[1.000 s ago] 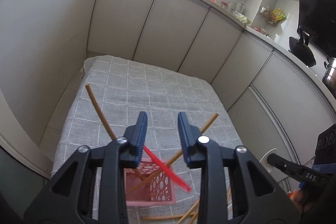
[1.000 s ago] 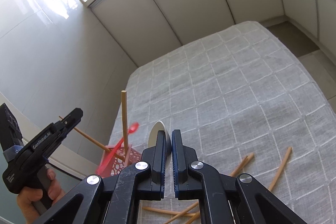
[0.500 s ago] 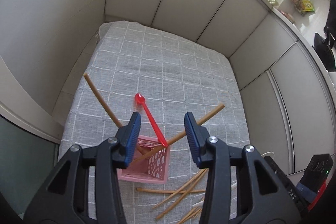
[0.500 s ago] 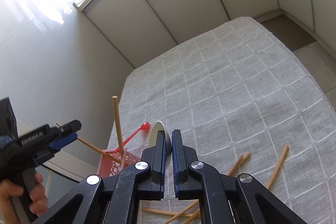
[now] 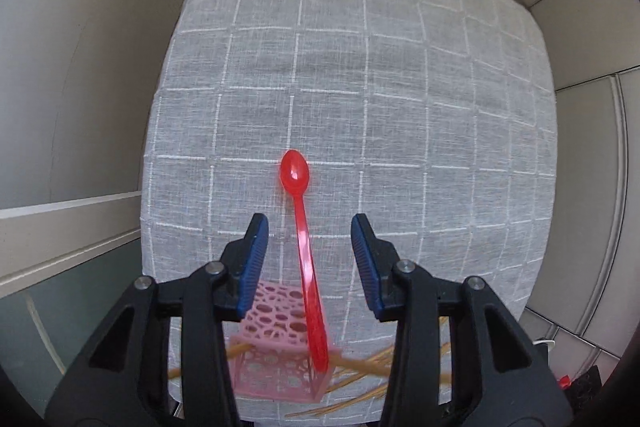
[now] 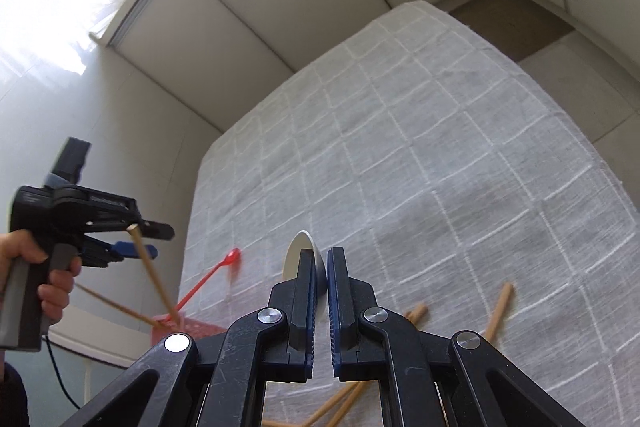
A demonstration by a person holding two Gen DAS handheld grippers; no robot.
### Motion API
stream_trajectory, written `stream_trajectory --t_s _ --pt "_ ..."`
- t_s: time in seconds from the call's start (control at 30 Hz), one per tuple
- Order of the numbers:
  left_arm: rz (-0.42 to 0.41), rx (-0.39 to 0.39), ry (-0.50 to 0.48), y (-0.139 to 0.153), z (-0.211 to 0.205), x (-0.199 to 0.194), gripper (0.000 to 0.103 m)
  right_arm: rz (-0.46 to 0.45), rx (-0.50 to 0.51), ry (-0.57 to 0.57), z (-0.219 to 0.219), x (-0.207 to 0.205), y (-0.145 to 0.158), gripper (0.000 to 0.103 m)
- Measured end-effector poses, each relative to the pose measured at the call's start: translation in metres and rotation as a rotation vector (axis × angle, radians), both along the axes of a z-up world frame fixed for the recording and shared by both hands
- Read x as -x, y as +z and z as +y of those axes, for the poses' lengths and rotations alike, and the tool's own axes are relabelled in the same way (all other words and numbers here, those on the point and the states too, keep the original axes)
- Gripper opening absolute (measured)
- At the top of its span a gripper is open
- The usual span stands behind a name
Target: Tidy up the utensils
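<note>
While several wooden chopsticks (image 6: 496,311) lay loose on the checked tablecloth (image 5: 400,75), the pink basket (image 5: 280,359) held a red spoon (image 5: 300,227), the left gripper (image 5: 306,231) gaped empty, and the right gripper (image 6: 320,259) pinched a white spoon (image 6: 298,253).

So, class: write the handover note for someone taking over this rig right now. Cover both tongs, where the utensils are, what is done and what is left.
Left tongs: open, empty, hovering above the pink basket.
Right tongs: shut on the white spoon, held above the tablecloth.
Done: the red spoon stands in the basket, bowl end up, leaning out; two chopsticks lean in the basket too.
Left: put the white spoon in the basket, then collect the loose chopsticks lying on the cloth beside it.
</note>
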State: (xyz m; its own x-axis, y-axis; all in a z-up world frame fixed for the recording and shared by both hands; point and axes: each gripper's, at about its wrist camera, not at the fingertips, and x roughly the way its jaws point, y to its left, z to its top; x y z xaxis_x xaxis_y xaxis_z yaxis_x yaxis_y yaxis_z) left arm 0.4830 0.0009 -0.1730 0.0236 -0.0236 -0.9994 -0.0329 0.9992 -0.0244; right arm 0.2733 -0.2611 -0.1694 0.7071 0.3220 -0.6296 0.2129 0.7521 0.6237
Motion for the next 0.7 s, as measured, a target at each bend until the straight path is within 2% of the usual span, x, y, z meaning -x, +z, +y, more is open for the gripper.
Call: stream_trajectory --t_s 0.17,0.33,0.47,0.57,0.7 --pt "0.099 -0.059 -0.010 -0.046 -0.007 -0.023 0.045 0.034 0.032 -0.003 -0.014 -0.003 -0.009 0.005" --pt "0.161 -0.120 -0.079 -0.075 -0.018 -0.023 0.043 0.034 0.022 0.014 -0.017 0.001 -0.008 0.005" --pt "0.185 -0.154 -0.131 -0.085 -0.025 -0.013 0.033 0.027 0.031 0.024 -0.014 0.001 -0.006 0.005" --pt "0.178 -0.160 -0.147 -0.085 -0.028 -0.007 0.010 0.029 0.023 0.023 -0.013 0.000 -0.007 0.005" --pt "0.126 -0.150 -0.140 -0.076 -0.030 0.002 0.009 0.029 0.023 0.025 -0.011 -0.001 -0.006 0.005"
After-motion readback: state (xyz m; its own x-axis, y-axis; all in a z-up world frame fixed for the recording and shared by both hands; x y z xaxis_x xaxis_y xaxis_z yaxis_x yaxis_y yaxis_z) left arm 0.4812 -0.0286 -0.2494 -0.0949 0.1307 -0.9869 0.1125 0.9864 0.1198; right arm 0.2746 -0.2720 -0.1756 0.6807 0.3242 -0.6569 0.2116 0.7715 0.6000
